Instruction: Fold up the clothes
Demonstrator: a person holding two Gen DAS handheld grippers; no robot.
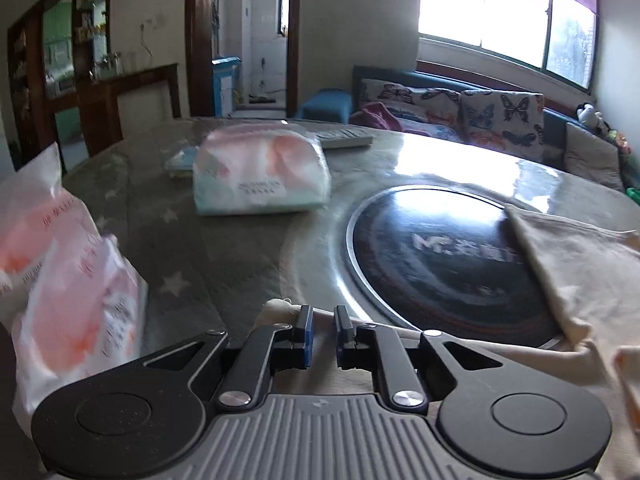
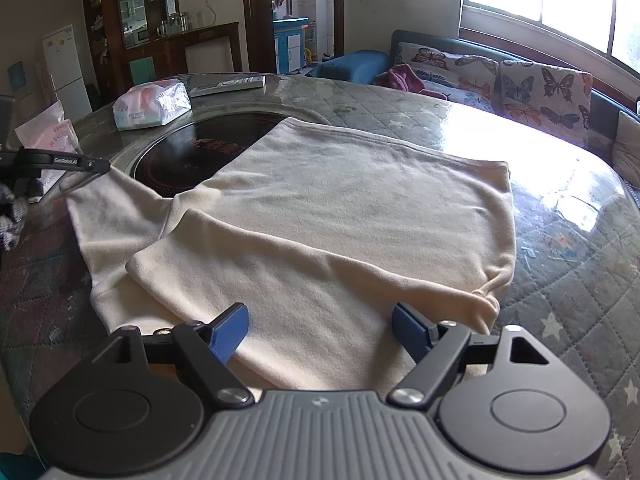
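On the glass-topped round table (image 2: 560,184), a cream garment (image 2: 340,216) is lying spread flat, half-covering the black built-in cooktop (image 2: 172,160). Going left to right: over at 9 o'clock in the right wrist view, the left gripper (image 1: 323,330) is sitting at the garment's left end, where a sleeve (image 2: 104,208) is trailing out. Its jaws are standing narrow, with just a slim gap, and a bit of cream hem is showing right at the tips, though whether the pads are actually pinching it is hard to tell. The garment's long axis is running roughly 9 to 3. The right gripper (image 2: 320,330) is hovering at 6 o'clock over the near edge, jaws wide, nothing clamped, cloth lying straight ahead at 12. So the left one looks nearer to that sleeve, which probably means it's folding in toward 3 o'clock next. The tissue packs (image 1: 260,172) at 11 are staying well clear.
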